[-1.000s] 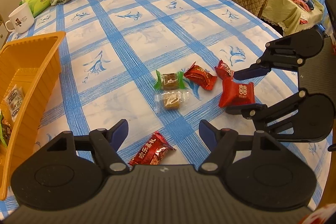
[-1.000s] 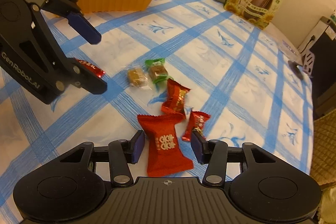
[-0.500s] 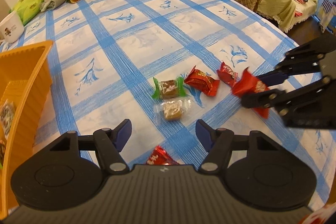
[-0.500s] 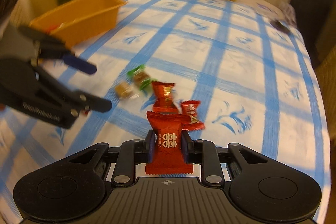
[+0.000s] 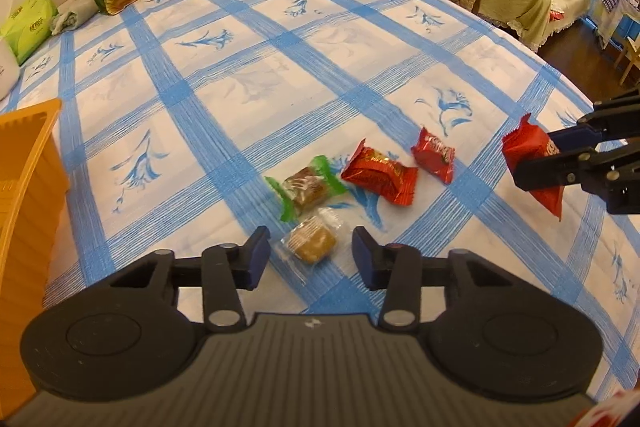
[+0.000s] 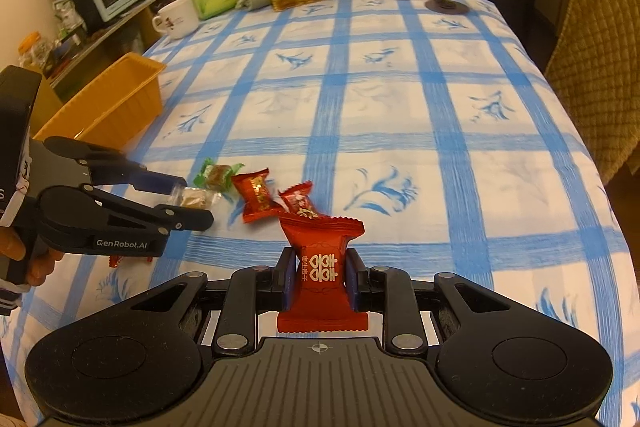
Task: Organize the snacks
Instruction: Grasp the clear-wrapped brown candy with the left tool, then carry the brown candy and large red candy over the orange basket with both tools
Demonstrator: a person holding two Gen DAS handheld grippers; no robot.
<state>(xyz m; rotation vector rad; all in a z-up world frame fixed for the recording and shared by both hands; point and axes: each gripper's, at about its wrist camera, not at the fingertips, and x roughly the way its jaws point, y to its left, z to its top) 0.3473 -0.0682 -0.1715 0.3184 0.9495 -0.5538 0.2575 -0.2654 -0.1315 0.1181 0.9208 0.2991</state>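
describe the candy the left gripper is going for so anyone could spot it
On the blue-checked tablecloth, find the cluster of sweets in front of the left gripper, whose jaws are closing. It is the clear-wrapped candy between them, the only one without a green or red wrapper.

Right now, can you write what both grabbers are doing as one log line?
right gripper: shut on red candy, lifted | left gripper: closing around clear-wrapped candy, not yet gripped | orange bin: waiting
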